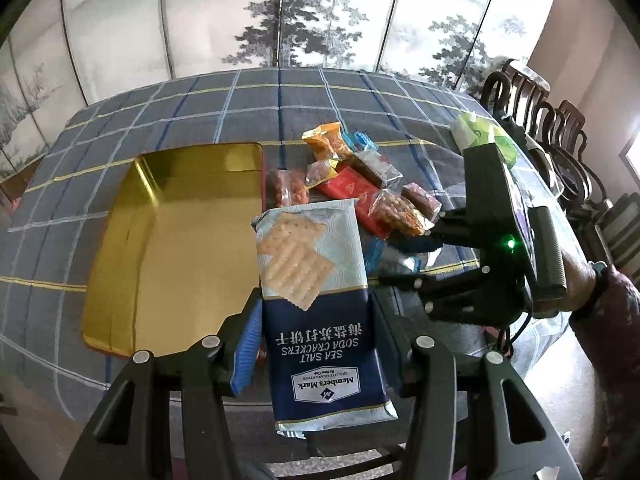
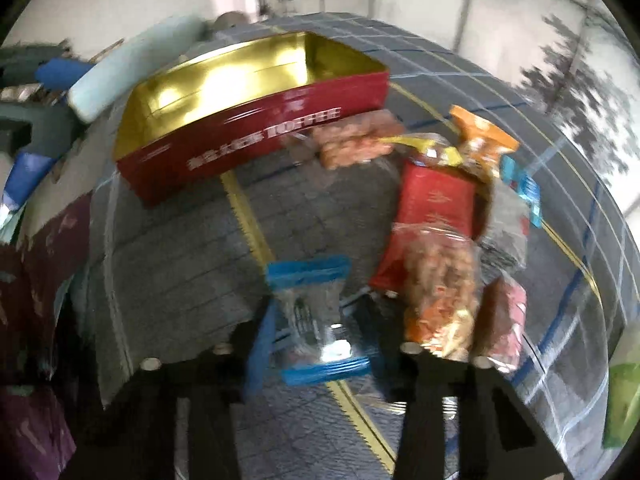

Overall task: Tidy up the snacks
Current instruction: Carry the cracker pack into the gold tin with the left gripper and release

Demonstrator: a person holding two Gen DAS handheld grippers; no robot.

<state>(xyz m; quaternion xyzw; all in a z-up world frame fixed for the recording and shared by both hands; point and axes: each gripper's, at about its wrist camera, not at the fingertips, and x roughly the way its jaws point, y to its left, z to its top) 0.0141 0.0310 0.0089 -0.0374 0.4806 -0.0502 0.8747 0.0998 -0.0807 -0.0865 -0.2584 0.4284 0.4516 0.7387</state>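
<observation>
Both tongs are black plastic with silver screws and blue pads; right tongs (image 1: 416, 248) show a green light, and there's a maroon sleeve (image 1: 616, 320).

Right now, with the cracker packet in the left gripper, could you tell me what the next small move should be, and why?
Probably carry the soda cracker packet leftward over the gold tin and lower it in. The left gripper is shut on the packet, and the tin sits open with nothing visible inside, just to its left.

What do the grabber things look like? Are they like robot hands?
Both are black plastic claws with silver bolts. The left gripper has blue pads on its fingers. The right gripper carries a small green light, and a dark patterned sleeve covers the person's arm.
</observation>
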